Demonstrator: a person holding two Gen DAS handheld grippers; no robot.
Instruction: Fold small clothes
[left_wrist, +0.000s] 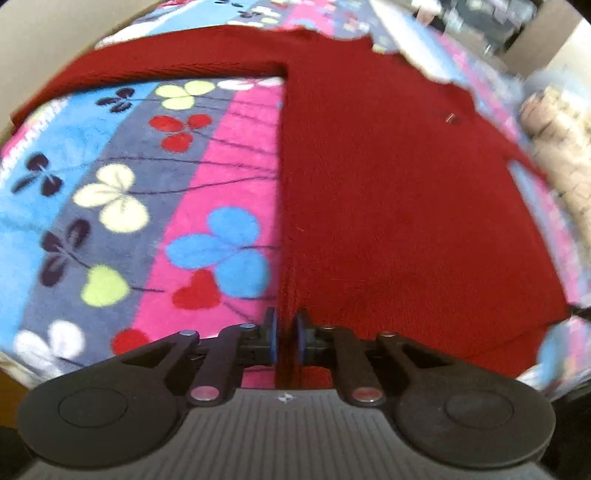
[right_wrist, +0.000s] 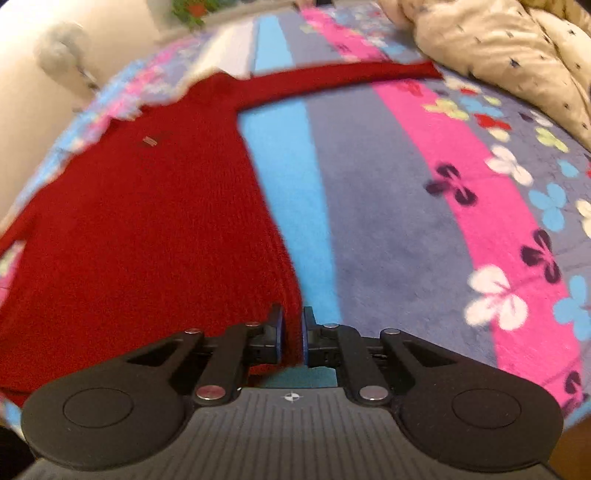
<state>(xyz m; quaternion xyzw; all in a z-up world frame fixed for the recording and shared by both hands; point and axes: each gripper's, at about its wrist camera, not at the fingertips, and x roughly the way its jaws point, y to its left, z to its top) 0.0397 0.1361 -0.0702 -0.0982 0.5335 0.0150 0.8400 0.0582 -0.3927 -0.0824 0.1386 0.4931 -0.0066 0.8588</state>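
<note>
On the bed's flowered blanket (left_wrist: 122, 206), a red sweater (left_wrist: 388, 206) is spread flat. Its two bottom corners are pinched between nearly closed jaws: one by the left gripper (left_wrist: 285, 332), the other by the right gripper (right_wrist: 292, 334).

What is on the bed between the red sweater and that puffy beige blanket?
Only the flowery striped bed cover shows between the red sweater and the beige blanket; nothing else lies there. The right wrist view shows it best.
</note>
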